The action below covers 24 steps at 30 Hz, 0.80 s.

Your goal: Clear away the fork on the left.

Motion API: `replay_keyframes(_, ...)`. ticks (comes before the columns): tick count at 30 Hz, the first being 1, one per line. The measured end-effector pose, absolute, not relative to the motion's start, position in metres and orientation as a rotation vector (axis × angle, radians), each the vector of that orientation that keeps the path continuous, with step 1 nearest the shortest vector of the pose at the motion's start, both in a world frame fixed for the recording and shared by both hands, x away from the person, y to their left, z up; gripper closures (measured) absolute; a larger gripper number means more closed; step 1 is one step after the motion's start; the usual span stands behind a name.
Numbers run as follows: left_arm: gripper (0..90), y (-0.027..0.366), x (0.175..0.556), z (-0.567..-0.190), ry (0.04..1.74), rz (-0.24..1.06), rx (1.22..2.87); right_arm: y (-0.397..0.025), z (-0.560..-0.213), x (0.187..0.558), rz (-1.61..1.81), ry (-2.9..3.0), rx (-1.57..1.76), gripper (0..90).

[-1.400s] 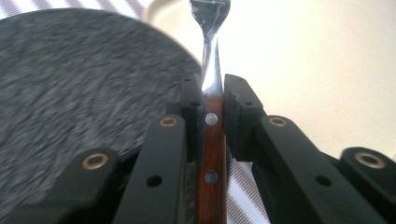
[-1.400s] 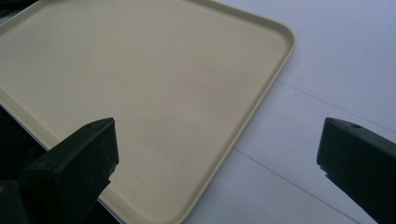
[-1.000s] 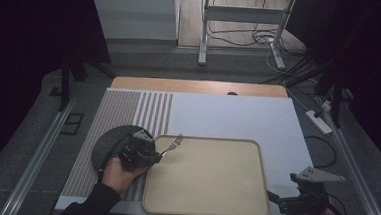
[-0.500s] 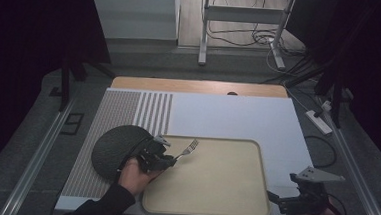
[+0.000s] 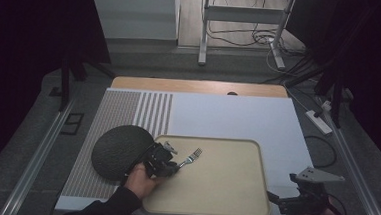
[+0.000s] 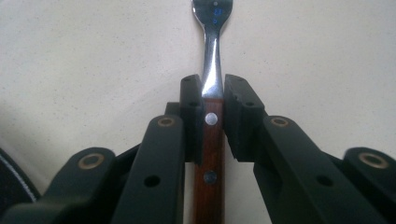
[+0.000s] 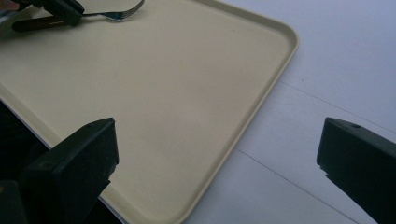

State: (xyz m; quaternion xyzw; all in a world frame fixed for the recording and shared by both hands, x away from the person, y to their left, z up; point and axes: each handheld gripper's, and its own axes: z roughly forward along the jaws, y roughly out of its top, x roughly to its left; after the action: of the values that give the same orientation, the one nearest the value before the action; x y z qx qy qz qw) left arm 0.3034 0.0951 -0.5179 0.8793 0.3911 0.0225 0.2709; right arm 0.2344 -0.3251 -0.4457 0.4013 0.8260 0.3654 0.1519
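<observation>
Here the fork (image 6: 211,116) is held by the left gripper (image 5: 164,159), at the lower left of the centre in the high view. In the left gripper view the jaws are seen closed tight on the wooden handle just where it meets the steel neck, with the tines running off the top edge of the frame. In the high view the tines point toward the upper right, over the near-left corner of the cream tray (image 5: 233,200). Whether the fork touches the tray or is carried just above it cannot be told. The dark round plate (image 5: 116,148) lies just left of the tray, beside the left hand.

The right gripper (image 5: 300,199) is seen at the lower right of the high view, off the tray's right edge. In the right gripper view its jaws stand wide apart with nothing between them, above the tray's corner and the white table cover (image 5: 238,115).

The step in hand is judged to be setting the fork down on the tray. It would be done well if the fork is lowered flat and level until the handle rests, and the jaws are opened only then, so no bounce or roll is caused. The grip should be withdrawn straight back along the handle.
</observation>
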Motion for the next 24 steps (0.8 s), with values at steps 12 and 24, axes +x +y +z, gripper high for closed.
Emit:
replay_keyframes(12, 89.2, 0.067, 0.307, -0.508, 0.939, 0.072, 2.375, -0.324, -0.446, 0.235, 1.044, 2.376, 1.149, 0.0)
replay_keyframes(24, 89.3, 0.076, 0.322, -0.518, 1.017, 0.134, 2.399, -0.324, -0.446, 0.234, 1.045, 2.377, 1.145, 0.0)
